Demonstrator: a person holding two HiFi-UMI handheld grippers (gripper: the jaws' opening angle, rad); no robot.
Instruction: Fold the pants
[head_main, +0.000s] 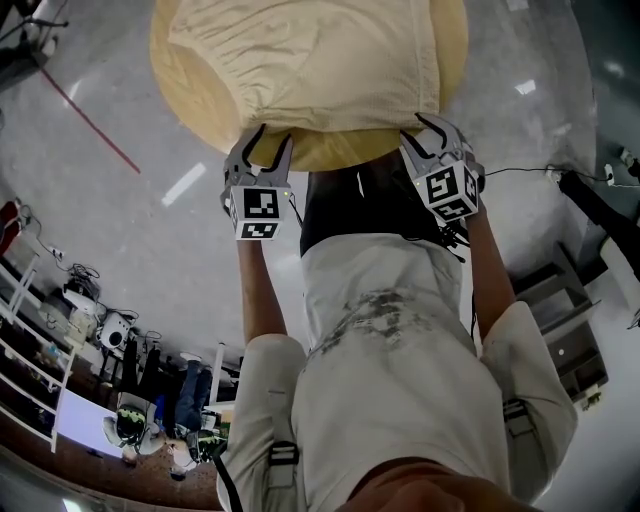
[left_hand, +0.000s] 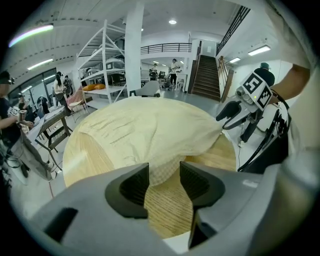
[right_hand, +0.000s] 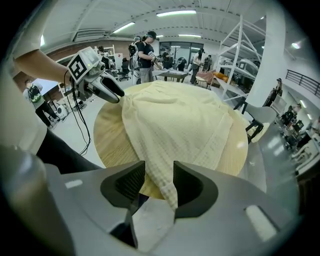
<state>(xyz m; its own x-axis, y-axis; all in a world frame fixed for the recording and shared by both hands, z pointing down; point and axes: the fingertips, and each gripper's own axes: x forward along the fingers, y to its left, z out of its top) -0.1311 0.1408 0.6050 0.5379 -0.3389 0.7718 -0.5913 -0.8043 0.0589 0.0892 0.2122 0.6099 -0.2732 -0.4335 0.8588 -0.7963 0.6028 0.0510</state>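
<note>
Left tongs (head_main: 267, 150) and right tongs (head_main: 438, 135), both spread wide, each straddle a near corner of the pale yellow pants (head_main: 300, 60) without pinching; the pants lie spread beyond them on the round wooden bench (head_main: 335, 152).

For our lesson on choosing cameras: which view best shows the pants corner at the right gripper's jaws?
The right gripper view: the pants corner hangs between the open jaws, weave clear. The head view shows the right gripper at the pants' edge, corner hidden. The left gripper view shows it small and distant.
</note>
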